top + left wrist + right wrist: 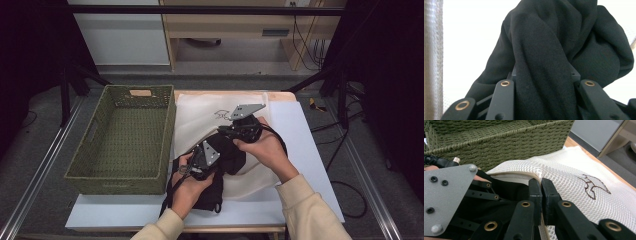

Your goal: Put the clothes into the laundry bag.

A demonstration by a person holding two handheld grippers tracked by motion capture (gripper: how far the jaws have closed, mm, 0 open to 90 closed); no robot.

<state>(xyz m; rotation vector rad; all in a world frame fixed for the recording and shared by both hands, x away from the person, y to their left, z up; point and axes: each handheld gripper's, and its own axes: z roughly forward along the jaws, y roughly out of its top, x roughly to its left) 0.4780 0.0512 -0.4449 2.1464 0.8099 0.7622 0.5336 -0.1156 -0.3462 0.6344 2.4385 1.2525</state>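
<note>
Lab-style recording room: black curtains (30,60) at both sides, black metal stand legs (67,87) on grey carpet floor (45,145), loose black cables (345,200), pale wooden shelf unit (230,30) behind, white-topped desk (305,150) between aluminium rails (40,175).

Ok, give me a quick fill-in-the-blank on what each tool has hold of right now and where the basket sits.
1. The left tool is closed on a ____ garment.
2. The right tool pinches the edge of the cream ____ bag.
3. The green woven basket sits to the ____ of the bag in the high view.
4. The basket holds ____.

Missing words: black; mesh; left; nothing
</note>
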